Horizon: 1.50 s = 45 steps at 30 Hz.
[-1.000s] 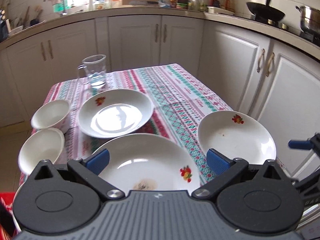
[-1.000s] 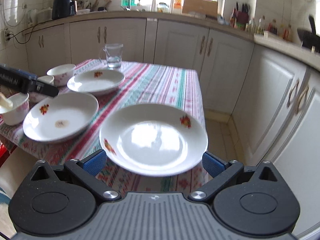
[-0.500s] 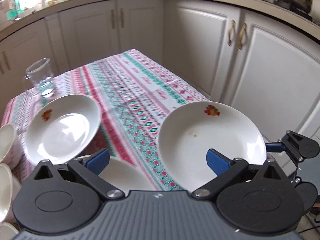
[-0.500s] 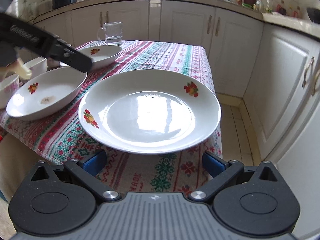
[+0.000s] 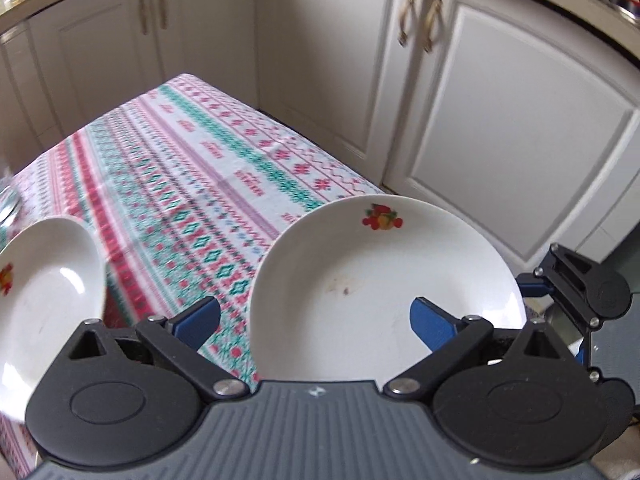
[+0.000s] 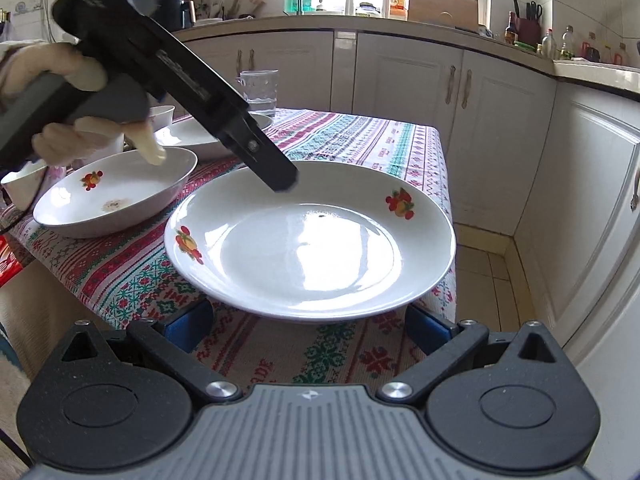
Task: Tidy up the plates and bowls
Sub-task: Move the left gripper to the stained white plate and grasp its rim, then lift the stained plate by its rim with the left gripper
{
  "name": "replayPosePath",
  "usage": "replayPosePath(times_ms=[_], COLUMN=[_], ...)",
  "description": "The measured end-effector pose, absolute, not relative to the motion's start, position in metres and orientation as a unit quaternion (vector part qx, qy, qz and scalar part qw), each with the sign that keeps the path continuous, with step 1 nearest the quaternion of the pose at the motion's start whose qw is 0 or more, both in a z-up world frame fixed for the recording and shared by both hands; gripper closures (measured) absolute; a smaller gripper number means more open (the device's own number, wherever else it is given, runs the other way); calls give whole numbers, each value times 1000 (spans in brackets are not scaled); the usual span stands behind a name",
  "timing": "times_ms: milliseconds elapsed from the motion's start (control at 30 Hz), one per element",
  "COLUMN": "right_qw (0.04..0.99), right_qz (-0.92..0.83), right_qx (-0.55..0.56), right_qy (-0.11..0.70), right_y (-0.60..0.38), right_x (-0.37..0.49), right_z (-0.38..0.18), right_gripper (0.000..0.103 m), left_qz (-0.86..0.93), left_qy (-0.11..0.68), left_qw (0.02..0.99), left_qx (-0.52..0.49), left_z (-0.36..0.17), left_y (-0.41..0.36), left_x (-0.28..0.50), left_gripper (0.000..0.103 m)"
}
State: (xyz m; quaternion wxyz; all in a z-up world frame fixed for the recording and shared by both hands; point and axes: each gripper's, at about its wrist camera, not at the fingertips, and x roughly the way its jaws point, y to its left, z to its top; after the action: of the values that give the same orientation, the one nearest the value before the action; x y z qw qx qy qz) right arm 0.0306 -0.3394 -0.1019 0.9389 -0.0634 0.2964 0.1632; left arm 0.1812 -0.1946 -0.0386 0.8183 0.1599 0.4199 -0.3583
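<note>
Your spread left gripper (image 5: 316,318) hovers over the fruit-print plate (image 6: 310,240) at the table's corner; your right gripper (image 6: 308,328), also spread, sits just below its near rim. Next: pinch that rim for stacking.

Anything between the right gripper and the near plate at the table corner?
Nothing visible. The right gripper is open at the plate's near rim. The left gripper hangs over its far rim, not in the path.

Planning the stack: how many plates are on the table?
3. Nearest plate sits at the table's near corner; a second lies to its left; a third is behind, partly hidden by the left claw. Others may be hidden.
</note>
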Motion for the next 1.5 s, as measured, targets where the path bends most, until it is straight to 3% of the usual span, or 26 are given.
replayPosePath(times_ms=[100, 300, 1033, 1500], right_qw=[939, 937, 922, 913], right_qz=[164, 172, 177, 208], right_qx=[-62, -67, -98, -112], right_qy=[295, 298, 331, 333], right_y=[-341, -343, -337, -342], right_x=[31, 37, 54, 115], right_z=[-102, -101, -87, -81], right_gripper=[0, 0, 0, 0], left_qz=[-369, -378, -398, -373], left_qy=[431, 452, 459, 441], left_qw=[807, 790, 776, 803], left_qx=[167, 172, 169, 148], left_z=[-44, -51, -46, -39], left_y=[-204, -212, -212, -202], left_x=[190, 207, 227, 282], left_gripper=[16, 25, 27, 27])
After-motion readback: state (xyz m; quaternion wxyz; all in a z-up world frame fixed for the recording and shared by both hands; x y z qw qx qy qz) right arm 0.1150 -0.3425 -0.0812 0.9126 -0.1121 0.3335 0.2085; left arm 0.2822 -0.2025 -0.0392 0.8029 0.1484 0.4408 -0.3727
